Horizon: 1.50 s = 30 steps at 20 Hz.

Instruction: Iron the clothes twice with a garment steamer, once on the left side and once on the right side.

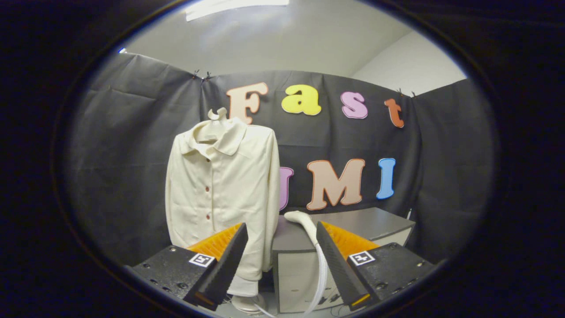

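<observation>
Left of centre in the frame, the cream shirt [220, 194] hung on a hanger [217, 115], buttoned and limp; it looked light and soft, likely to sway or crease under a firm push, so passes should be gentle. Just to its right, the garment steamer [302, 223] lay on the grey tabletop [375, 223], its pale curved head near the cabinet's front corner and its white hose [321, 278] trailing down the front. It seemed rigid, smooth and fairly light, with the hose liable to drag; the curved neck looked the best place to grip. At lower centre, the hand-held gripper [282, 247] stood open and empty, the steamer just ahead, close to the right finger, the shirt beyond the left.
</observation>
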Motion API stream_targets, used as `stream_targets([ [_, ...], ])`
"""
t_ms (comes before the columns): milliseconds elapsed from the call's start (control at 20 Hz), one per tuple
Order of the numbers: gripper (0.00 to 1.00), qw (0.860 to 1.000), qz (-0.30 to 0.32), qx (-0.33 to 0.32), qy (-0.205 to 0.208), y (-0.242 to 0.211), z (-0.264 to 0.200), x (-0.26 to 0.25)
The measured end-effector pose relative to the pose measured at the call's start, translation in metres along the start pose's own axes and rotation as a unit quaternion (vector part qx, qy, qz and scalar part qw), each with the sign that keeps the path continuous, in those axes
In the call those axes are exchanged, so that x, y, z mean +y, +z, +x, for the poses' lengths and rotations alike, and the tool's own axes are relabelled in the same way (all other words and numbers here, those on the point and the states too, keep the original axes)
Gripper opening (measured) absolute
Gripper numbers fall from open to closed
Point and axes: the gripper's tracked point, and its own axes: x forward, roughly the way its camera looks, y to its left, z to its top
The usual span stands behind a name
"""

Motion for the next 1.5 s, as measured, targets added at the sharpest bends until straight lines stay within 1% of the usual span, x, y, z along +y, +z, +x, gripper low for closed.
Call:
stream_targets([
  [100,0.94,1.000,-0.002,-0.003,0.005,0.003,0.038,-0.014],
  [300,0.94,1.000,0.012,0.023,0.017,-0.011,0.113,-0.042],
  [600,0.94,0.993,-0.009,0.113,0.038,-0.065,0.213,-0.064],
  [750,0.93,0.985,-0.007,0.162,0.061,-0.099,0.248,-0.060],
  [900,0.89,0.974,-0.005,0.218,0.057,-0.129,0.275,-0.065],
  [1100,0.85,0.964,-0.007,0.258,0.060,-0.147,0.304,-0.066],
  [1150,0.84,0.962,-0.013,0.268,0.059,-0.152,0.308,-0.066],
  [1250,0.78,0.951,-0.009,0.304,0.062,-0.164,0.311,-0.064],
  [1350,0.68,0.936,-0.007,0.344,0.068,-0.177,0.308,-0.061],
  [1500,0.54,0.937,0.003,0.342,0.065,-0.175,0.309,-0.066],
])
